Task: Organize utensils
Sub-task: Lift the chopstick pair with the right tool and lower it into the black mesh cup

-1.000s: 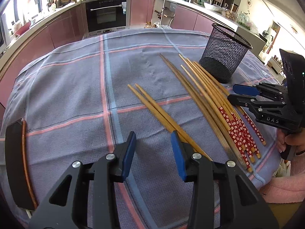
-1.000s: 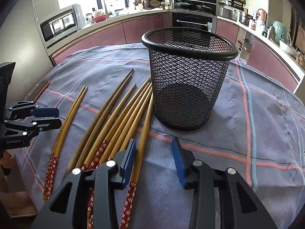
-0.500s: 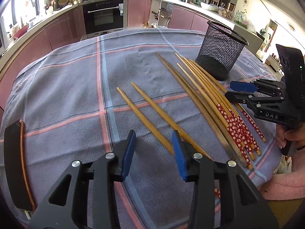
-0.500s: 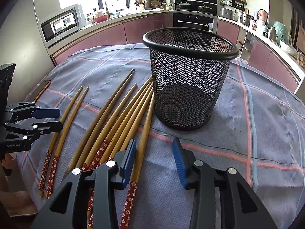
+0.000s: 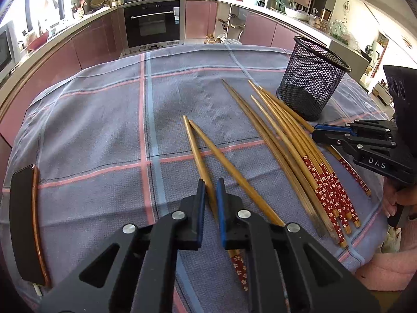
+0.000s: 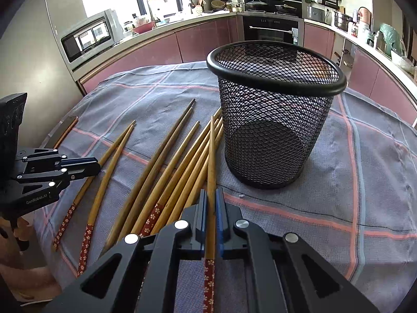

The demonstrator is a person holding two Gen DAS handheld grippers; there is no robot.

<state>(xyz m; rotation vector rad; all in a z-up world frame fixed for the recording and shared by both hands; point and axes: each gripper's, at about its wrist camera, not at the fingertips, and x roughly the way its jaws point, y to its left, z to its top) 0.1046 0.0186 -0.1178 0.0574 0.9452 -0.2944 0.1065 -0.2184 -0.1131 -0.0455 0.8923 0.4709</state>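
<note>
Desk (image 5: 104, 120): grey cloth, pink and blue checks.
Room: kitchen, pink cabinets, oven (image 5: 152, 24).
Left tool (image 5: 210, 193): just clamped on chopstick (image 5: 194, 143).
Right tool (image 6: 211, 200): just clamped on chopstick (image 6: 211, 156).

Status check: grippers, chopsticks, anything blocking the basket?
Left gripper just closed on one chopstick of the separate pair. Right gripper just closed on one chopstick by the basket. Basket upright, empty, mouth clear.
</note>
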